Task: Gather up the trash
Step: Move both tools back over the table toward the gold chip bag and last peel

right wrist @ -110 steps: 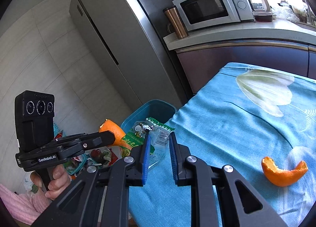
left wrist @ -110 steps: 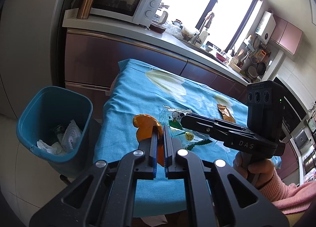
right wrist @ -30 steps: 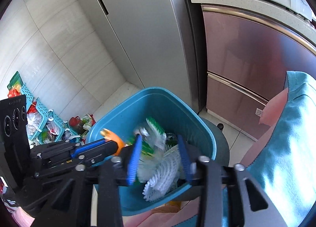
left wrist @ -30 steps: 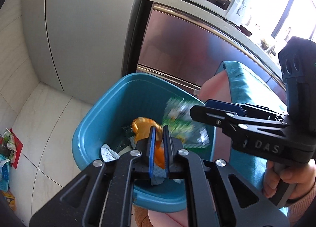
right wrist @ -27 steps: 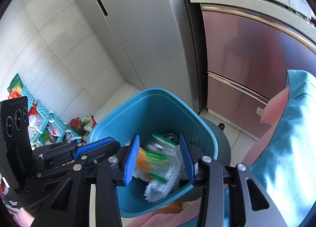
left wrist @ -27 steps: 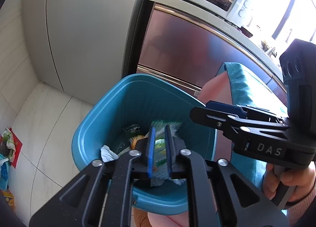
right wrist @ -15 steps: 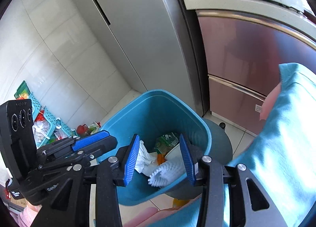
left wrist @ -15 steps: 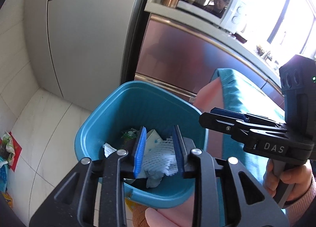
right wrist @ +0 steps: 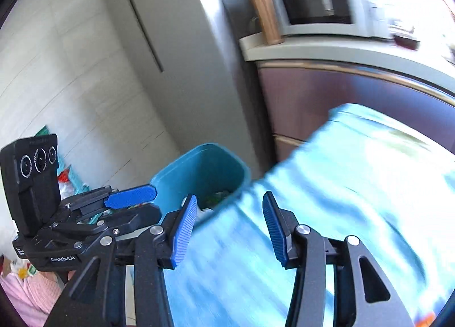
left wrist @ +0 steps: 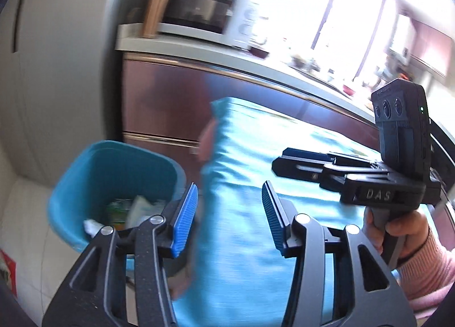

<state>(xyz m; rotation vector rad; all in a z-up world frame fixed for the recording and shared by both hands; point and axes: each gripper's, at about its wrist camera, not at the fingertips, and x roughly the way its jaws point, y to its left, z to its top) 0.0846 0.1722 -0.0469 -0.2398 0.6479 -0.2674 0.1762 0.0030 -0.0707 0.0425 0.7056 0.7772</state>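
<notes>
Evidently between pickups: lower left, the blue bin (left wrist: 85, 185) holds dropped trash (left wrist: 133, 210). Both the left gripper (left wrist: 229, 219) and right gripper (right wrist: 229, 224) are empty, jaws opening. Next, find remaining litter on the tablecloth (left wrist: 256, 142), right.

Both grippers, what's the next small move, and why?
Probably carry both over the blue tablecloth to look for more trash. The left gripper and right gripper are opening with nothing between the jaws, and the teal bin already holds scraps.
</notes>
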